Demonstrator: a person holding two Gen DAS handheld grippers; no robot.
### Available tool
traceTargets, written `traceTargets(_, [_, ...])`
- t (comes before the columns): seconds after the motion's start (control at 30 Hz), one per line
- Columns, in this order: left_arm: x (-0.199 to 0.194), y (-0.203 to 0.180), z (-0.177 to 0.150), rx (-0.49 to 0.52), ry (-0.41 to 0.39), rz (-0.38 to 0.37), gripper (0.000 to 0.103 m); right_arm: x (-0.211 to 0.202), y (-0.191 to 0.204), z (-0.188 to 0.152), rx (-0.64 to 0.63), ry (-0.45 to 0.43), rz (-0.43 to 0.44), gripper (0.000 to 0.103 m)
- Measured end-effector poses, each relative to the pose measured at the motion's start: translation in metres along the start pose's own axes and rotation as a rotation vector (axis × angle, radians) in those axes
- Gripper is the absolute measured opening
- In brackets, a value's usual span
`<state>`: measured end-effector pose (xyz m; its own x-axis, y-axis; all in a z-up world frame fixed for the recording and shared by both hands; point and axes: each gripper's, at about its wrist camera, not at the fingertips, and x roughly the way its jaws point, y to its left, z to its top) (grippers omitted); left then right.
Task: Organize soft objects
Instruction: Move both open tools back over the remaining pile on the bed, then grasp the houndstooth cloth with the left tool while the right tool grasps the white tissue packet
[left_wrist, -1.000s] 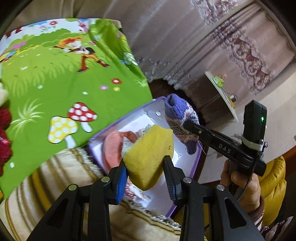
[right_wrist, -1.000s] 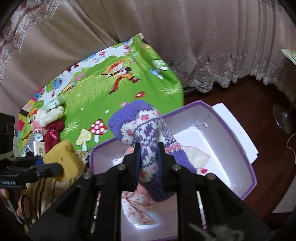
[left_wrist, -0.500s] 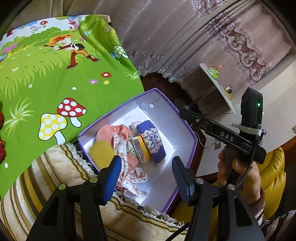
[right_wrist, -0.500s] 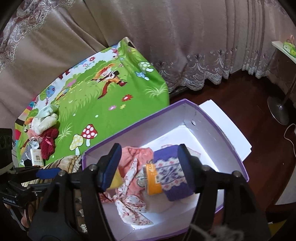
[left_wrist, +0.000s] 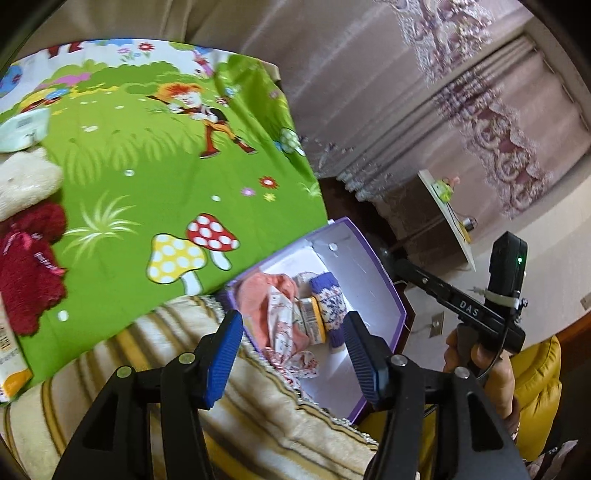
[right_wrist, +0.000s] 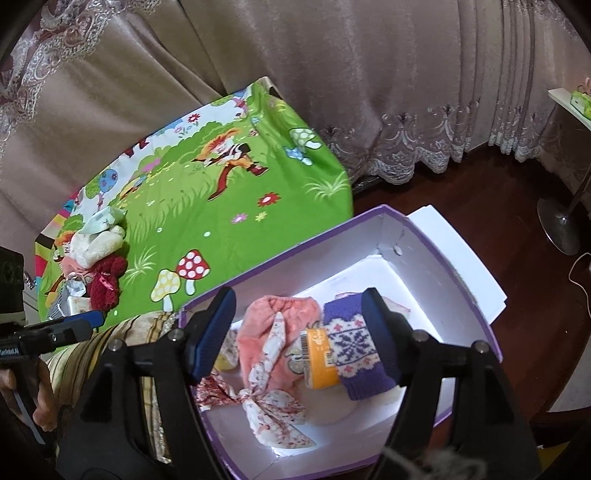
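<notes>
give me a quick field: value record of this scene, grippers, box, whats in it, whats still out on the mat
left hand-held gripper: open, empty, hanging over the striped blanket
right hand-held gripper: open, empty, above the box
box: purple, white inside, open
in box: purple knit sock, pink garment, floral cloth
on green mat: cream plush, dark red plush

Inside the purple-edged white box (right_wrist: 436, 258) a purple patterned knit sock (right_wrist: 352, 347) with an orange label band lies on its side at the right, touching a pink fuzzy item (right_wrist: 277, 314) wrapped by a floral bow (right_wrist: 269, 398), while a red fuzzy piece (left_wrist: 29, 266) and a cream one (left_wrist: 22, 184) lie far left on the green mat.
</notes>
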<state>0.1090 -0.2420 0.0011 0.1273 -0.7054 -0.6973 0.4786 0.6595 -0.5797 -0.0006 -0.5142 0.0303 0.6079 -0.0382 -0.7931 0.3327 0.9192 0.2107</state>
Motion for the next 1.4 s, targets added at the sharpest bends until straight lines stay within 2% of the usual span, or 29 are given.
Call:
traceTargets(0.27, [-0.028,0.031,-0.001,-0.075,-0.064,0.026,0.058,0.011,0.036,-0.002,-0.055,0.026,0.057,0.074])
traceTargets(0.5, [-0.072,0.072,-0.004,-0.162,-0.154,0.071,0.058,0.02,0.085,-0.003,-0.14,0.053,0.126,0.075])
traceTargets(0.73, [-0.131,0.127,-0.009,-0.257,-0.266,0.16,0.058,0.03,0.134,-0.004,-0.22,0.078,0.188,0.077])
traceTargets(0.97, [-0.184,0.187,-0.022,-0.398,-0.352,0.292,0.058,0.037,0.187,-0.01,-0.314,0.107,0.255,0.077])
traceTargets(1.17, [-0.203,0.231,-0.037,-0.546,-0.374,0.334,0.058,0.043,0.23,-0.015,-0.388,0.131,0.311,0.078])
traceTargets(1.4, [-0.189,0.264,-0.05,-0.647,-0.346,0.292,0.058,0.05,0.281,-0.023,-0.47,0.149,0.373,0.081])
